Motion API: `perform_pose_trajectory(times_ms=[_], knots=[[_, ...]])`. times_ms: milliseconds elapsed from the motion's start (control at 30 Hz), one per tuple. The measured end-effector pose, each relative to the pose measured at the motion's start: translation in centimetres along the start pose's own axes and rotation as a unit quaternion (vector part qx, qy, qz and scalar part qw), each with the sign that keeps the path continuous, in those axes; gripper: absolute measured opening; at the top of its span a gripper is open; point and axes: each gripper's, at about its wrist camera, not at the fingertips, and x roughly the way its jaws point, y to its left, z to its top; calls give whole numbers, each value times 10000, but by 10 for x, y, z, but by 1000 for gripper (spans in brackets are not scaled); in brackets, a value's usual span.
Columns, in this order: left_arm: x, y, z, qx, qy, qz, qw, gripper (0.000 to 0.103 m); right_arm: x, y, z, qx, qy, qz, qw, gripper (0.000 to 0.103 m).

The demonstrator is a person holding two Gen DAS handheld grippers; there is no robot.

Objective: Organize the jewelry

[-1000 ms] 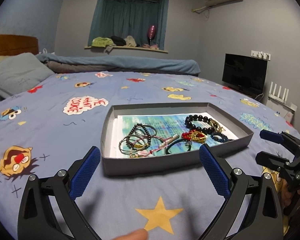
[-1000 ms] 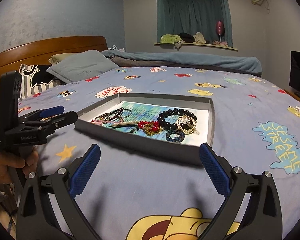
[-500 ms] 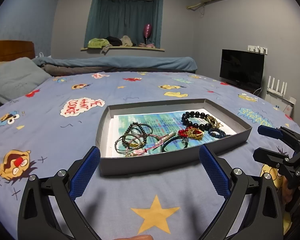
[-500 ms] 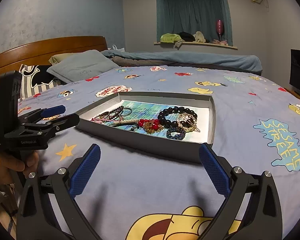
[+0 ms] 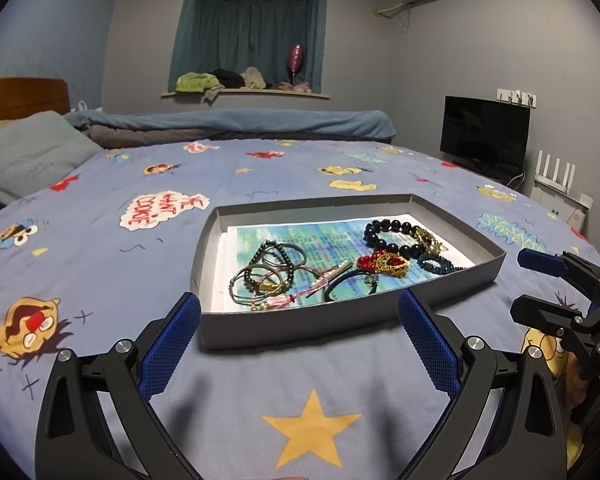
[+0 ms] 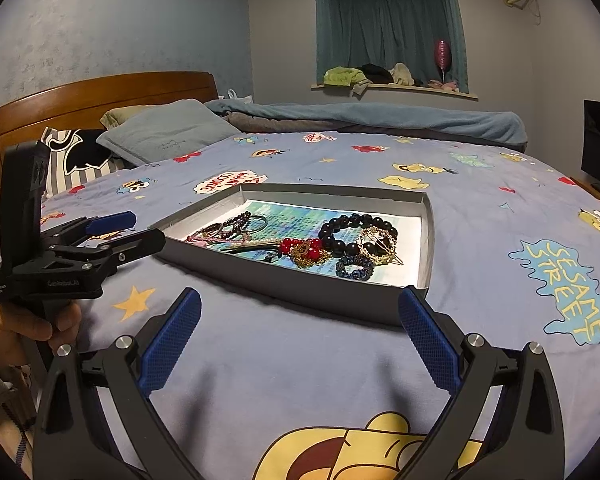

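Both claws, left and right, gape just short of the jewelry tray

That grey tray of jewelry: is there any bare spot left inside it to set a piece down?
Yes. In the grey tray, the printed paper liner lies bare along the far wall, between the hair ties and the black bead bracelet. The near half is crowded with tangled pieces.

Matt cardboard tray; glossy black beads; cloth bedsheet
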Motion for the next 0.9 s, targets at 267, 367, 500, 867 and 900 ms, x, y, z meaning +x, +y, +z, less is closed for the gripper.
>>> perform_pose_trajectory(times_ms=[267,367,500,867,900], knots=[[0,0,0,1,1,1,10000,98,-2,0,0,-21,-13,18,10000,97],[0,0,0,-3,1,-1,10000,98,-2,0,0,-8,-4,20,10000,97],[0,0,0,2,-7,1,10000,98,-1,1,1,-16,4,17,10000,97],[0,0,0,-1,2,2,10000,98,-2,1,1,-29,-9,24,10000,97],[1,0,0,-1,5,2,10000,98,-2,1,1,-30,-10,25,10000,97]])
